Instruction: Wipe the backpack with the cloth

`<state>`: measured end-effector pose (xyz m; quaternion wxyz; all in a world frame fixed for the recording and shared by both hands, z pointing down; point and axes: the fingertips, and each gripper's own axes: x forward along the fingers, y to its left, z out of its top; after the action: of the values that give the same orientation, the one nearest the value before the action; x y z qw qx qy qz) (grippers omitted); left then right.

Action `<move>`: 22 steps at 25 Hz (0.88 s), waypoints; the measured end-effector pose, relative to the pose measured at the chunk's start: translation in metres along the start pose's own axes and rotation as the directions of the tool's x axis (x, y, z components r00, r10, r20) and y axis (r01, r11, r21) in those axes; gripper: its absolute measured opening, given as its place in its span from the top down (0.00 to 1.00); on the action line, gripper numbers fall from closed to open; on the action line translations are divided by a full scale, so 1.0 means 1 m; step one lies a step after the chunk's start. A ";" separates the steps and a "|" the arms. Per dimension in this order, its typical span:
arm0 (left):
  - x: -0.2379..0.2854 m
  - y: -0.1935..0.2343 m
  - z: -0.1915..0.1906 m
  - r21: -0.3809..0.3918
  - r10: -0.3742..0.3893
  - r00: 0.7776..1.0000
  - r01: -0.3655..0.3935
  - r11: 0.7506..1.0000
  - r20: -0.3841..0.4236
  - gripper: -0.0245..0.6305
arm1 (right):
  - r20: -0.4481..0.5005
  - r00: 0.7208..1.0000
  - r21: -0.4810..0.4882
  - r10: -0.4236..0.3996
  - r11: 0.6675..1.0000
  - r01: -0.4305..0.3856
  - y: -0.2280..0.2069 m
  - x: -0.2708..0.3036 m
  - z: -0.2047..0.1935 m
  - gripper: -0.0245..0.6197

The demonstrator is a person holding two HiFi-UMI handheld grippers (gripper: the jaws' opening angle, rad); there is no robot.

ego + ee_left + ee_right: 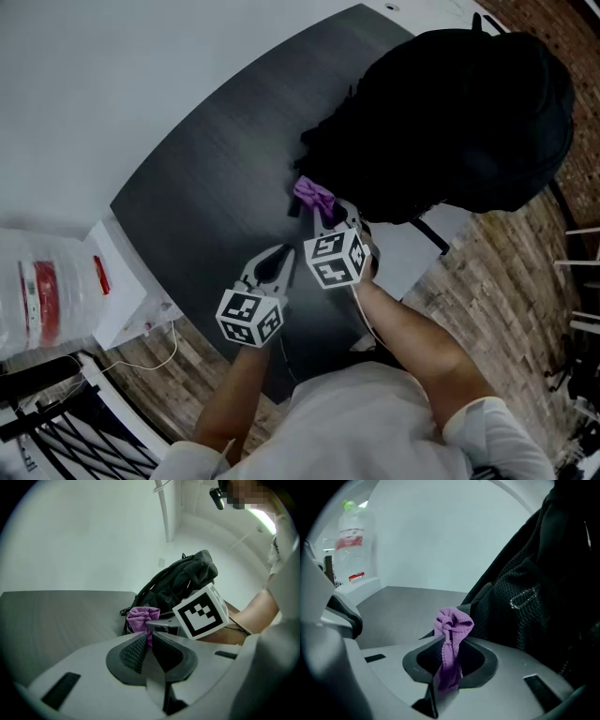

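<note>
Now, the black fabric backpack (450, 122) sits slumped at the far right end of the dark grey worktop (216, 187), its mesh back panel filling the right side of the right gripper view (534, 592). Just at its lower left side, toward the worktop's middle, there's the crumpled purple cloth (314, 195). Whether cloth and bag actually touch, I can't tell. The right tongs (322, 214) have that cloth pinched; in the right gripper view the purple strip (452, 625) runs down between the closed tongs (449, 656), with a bunched knot sticking out above them. Beside them, nearer the worktop's front edge, the left tongs (279, 255) are pressed together on nothing (150, 637), clear of the bag. Off the worktop's left end, a clear plastic bottle with a red label (354, 536) stands on a white box (122, 291).
</note>
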<state>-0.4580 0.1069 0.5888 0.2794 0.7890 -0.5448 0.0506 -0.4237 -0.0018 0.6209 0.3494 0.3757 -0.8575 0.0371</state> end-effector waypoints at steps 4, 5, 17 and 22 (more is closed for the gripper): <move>0.001 0.000 -0.002 -0.001 -0.002 1.000 0.002 1.000 -0.008 0.94 | -0.028 0.999 -0.038 -0.021 0.999 0.019 -0.006 0.007 -0.013 0.84; 0.002 -0.001 -0.002 -0.001 -0.004 1.000 0.004 1.000 -0.010 0.94 | -0.028 0.999 -0.048 -0.021 0.999 0.020 -0.008 0.006 -0.015 0.84; 0.017 -0.028 -0.002 0.032 -0.049 0.998 0.050 0.998 -0.028 0.94 | -0.040 0.998 -0.019 -0.046 0.999 0.045 -0.027 -0.019 -0.042 0.84; 0.020 -0.042 -0.002 0.049 -0.069 0.997 0.071 0.996 -0.037 0.94 | -0.054 0.997 -0.014 -0.063 0.998 0.062 -0.036 -0.030 -0.055 0.84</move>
<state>-0.4125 0.1017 0.5818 0.2708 0.8134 -0.5103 0.0681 -0.3533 0.0092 0.6364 0.3761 0.3991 -0.8357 0.0311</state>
